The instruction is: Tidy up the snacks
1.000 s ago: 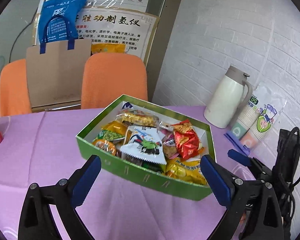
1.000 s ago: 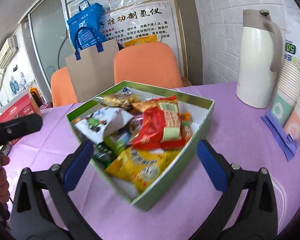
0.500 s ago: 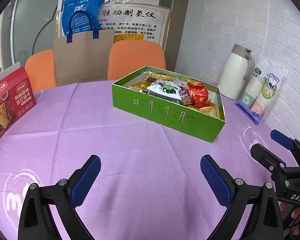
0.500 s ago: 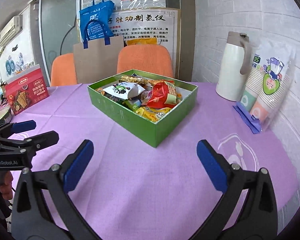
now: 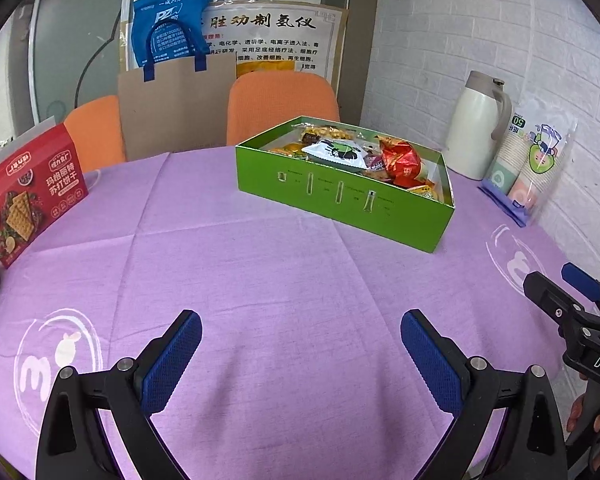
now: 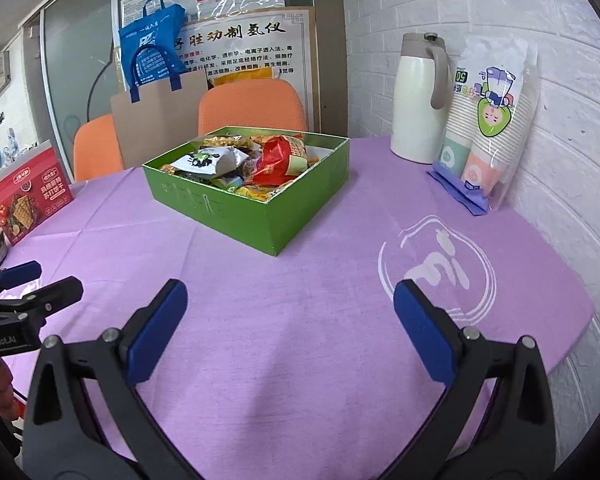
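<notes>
Purple table [image 5: 260, 280]: bare near the grippers. Green box [image 5: 340, 200] mid-table toward the back, heaped with snack packets [image 6: 276, 156]; careless reaching could spill the top ones. Left gripper [image 5: 300, 356] and right gripper [image 6: 290, 320]: fingers spread wide, empty, well short of the box.

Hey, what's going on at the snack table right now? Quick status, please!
Left gripper open, empty; right gripper open, empty. Green snack box full of packets, sitting mid-table, untouched. Purple cloth between grippers and box bare.
</notes>
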`<move>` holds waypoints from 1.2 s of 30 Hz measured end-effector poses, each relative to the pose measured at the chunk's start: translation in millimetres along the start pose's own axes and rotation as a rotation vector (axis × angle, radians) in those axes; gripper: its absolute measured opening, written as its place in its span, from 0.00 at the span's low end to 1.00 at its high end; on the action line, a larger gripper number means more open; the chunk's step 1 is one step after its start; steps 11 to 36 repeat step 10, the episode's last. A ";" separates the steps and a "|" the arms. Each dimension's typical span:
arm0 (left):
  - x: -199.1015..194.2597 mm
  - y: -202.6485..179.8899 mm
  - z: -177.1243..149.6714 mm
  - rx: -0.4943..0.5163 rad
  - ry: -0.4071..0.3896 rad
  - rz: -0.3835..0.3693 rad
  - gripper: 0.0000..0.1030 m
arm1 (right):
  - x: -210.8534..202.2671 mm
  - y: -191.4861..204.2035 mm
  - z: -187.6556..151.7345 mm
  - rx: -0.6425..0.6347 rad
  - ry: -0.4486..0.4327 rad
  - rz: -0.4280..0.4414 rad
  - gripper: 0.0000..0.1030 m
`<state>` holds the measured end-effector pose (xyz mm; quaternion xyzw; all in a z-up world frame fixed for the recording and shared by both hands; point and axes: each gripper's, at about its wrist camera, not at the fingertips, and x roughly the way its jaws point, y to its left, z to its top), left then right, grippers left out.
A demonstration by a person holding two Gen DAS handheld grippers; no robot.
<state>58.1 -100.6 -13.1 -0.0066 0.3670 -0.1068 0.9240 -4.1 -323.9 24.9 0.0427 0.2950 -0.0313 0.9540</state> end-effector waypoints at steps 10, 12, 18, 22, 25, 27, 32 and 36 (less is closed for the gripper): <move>1.5 1.7 -1.1 0.003 0.001 0.009 0.99 | 6.3 0.5 -1.8 0.008 0.017 0.009 0.99; 1.5 1.7 -1.1 0.003 0.001 0.009 0.99 | 6.3 0.5 -1.8 0.008 0.017 0.009 0.99; 1.5 1.7 -1.1 0.003 0.001 0.009 0.99 | 6.3 0.5 -1.8 0.008 0.017 0.009 0.99; 1.5 1.7 -1.1 0.003 0.001 0.009 0.99 | 6.3 0.5 -1.8 0.008 0.017 0.009 0.99; 1.5 1.7 -1.1 0.003 0.001 0.009 0.99 | 6.3 0.5 -1.8 0.008 0.017 0.009 0.99; 1.5 1.7 -1.1 0.003 0.001 0.009 0.99 | 6.3 0.5 -1.8 0.008 0.017 0.009 0.99; 1.5 1.7 -1.1 0.003 0.001 0.009 0.99 | 6.3 0.5 -1.8 0.008 0.017 0.009 0.99; 1.5 1.7 -1.1 0.003 0.001 0.009 0.99 | 6.3 0.5 -1.8 0.008 0.017 0.009 0.99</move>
